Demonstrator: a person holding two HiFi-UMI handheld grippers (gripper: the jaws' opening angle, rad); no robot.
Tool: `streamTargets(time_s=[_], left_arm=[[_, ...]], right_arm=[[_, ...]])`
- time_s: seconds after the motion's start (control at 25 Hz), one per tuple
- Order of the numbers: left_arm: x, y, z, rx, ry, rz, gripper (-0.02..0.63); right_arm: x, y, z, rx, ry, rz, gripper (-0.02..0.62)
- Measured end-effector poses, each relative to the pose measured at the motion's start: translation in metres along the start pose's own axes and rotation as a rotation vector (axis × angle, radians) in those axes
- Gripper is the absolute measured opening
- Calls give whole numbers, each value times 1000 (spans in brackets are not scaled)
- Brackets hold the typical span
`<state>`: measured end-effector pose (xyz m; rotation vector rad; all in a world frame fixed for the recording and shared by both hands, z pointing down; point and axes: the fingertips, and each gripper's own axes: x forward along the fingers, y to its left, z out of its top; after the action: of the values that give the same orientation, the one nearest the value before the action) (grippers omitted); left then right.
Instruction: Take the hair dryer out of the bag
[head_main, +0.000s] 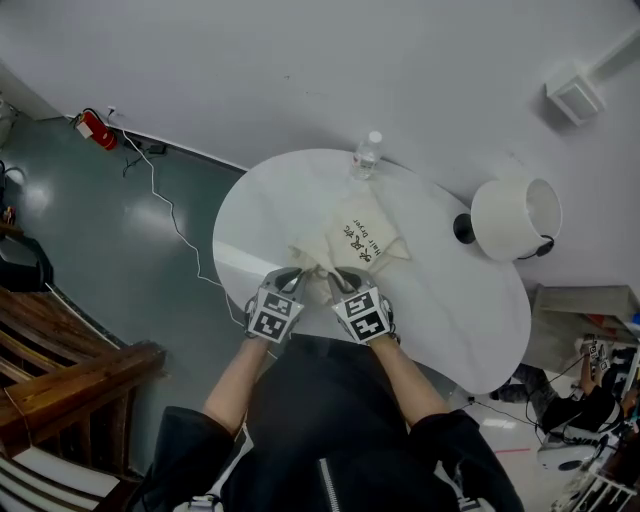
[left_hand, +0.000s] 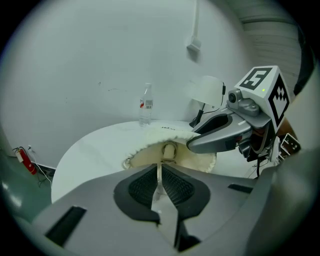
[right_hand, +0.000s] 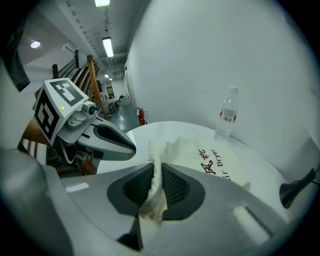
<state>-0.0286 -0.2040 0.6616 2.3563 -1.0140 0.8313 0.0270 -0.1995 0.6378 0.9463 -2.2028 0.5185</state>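
A cream cloth bag (head_main: 358, 243) with black print lies on the round white table (head_main: 470, 320). My left gripper (head_main: 292, 277) and right gripper (head_main: 341, 279) sit side by side at the bag's near edge. In the left gripper view my left gripper (left_hand: 159, 173) is shut on a thin fold of the bag's rim (left_hand: 165, 145). The bag's mouth gapes behind it, and a pale rounded part (left_hand: 169, 149) shows inside; whether it is the hair dryer I cannot tell. In the right gripper view my right gripper (right_hand: 156, 181) is shut on bunched bag cloth (right_hand: 165, 150), lifted off the table.
A clear water bottle (head_main: 367, 155) stands at the table's far edge behind the bag. A white lamp (head_main: 515, 218) on a black base stands at the right. Below on the left floor are a cable and a red extinguisher (head_main: 98, 130); wooden steps (head_main: 60, 370) are near left.
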Motion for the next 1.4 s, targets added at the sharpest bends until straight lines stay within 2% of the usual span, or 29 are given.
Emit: streamTargets(time_s=[0.28,0.32,0.4,0.6,0.76,1.4], left_arm=[[14,-9,0,34,29,-40,18],[18,-10,0,37,35,-47,32],[25,-12,-1,45,54,-62,107],[36,-19,0,59,82,-85,157],[45,-23,1,39,88,-100,227],[74,-26,-10,44,170,-118,259]], right_arm=[[-5,-1,2,17,-2,5,38],[-6,-2,2,19,-2,8,38],[-7,-4,0,17,-2,13,38],[-10,-3,3,5,-10,23,38],[-11,-4,1,29,-2,35,38],[-9,-5,4,58,-7,66,38]])
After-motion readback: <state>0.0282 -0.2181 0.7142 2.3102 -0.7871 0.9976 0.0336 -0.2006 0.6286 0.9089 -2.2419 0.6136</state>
